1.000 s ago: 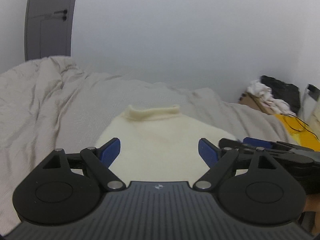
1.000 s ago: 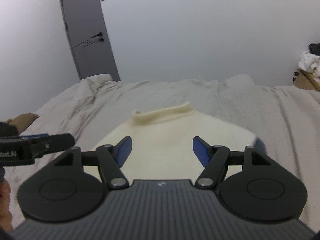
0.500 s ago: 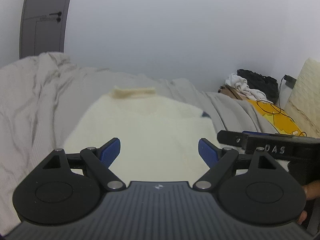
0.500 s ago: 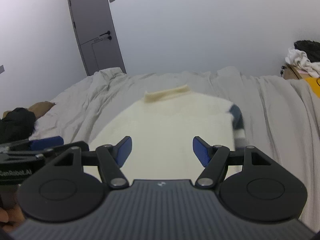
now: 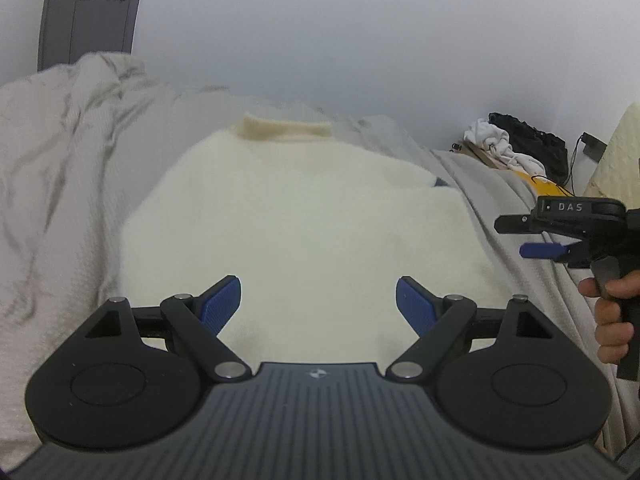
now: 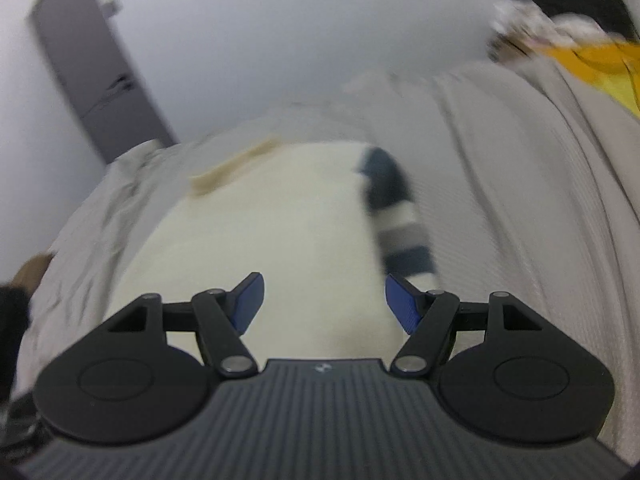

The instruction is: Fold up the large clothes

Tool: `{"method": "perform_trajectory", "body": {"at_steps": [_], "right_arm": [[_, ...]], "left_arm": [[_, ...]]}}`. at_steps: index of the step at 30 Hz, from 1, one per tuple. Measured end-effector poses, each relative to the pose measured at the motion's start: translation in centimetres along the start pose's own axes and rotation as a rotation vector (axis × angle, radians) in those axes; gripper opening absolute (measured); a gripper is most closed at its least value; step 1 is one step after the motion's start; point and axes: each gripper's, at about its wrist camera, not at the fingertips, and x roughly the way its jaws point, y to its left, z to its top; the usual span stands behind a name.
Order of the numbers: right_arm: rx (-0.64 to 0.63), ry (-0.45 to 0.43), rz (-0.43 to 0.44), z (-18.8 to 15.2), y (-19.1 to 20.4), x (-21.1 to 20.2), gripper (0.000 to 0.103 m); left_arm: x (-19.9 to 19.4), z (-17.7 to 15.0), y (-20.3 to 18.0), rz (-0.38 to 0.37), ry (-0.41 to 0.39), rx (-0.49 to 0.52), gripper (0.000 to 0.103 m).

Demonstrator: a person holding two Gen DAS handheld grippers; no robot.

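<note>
On the bed's grey cover (image 5: pixel 60 184) lies a cream turtleneck sweater (image 5: pixel 304 216), body flat, navy-and-grey striped sleeve (image 6: pixel 400 216) at its right edge. Left tongs (image 5: pixel 319 304) and right tongs (image 6: pixel 324 300) gape wide, empty.

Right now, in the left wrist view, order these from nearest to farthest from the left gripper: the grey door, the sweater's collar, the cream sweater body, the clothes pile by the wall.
1. cream sweater body, right ahead of the left gripper, under its open jaws.
2. sweater's collar, far end, centre.
3. clothes pile, right, by the wall.
4. grey door, far left.
</note>
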Motion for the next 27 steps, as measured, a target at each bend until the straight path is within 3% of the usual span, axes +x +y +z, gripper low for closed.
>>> {"method": "perform_trajectory", "body": {"at_steps": [11,15,18,21,27], "right_arm": [[0.166,0.092,-0.121,-0.1,-5.5,5.3,0.066],[0.252,0.188,-0.112,-1.2,-7.5,5.9,0.053],[0.307,0.228,-0.062,-1.9,-8.1,6.1,0.052],[0.273,0.254,-0.028,-2.0,-7.3,6.3,0.052],[0.186,0.268,-0.019,-2.2,-5.3,6.4,0.021]], "left_arm": [[3.3,-0.7,1.8,0.023,0.077,-0.061,0.087],[3.4,-0.7,1.9,0.022,0.074,-0.059,0.087],[3.3,-0.8,1.9,0.020,0.066,-0.054,0.087],[3.2,-0.7,1.9,0.018,0.060,-0.057,0.087],[2.6,-0.6,2.1,0.013,0.039,-0.075,0.087]]}}
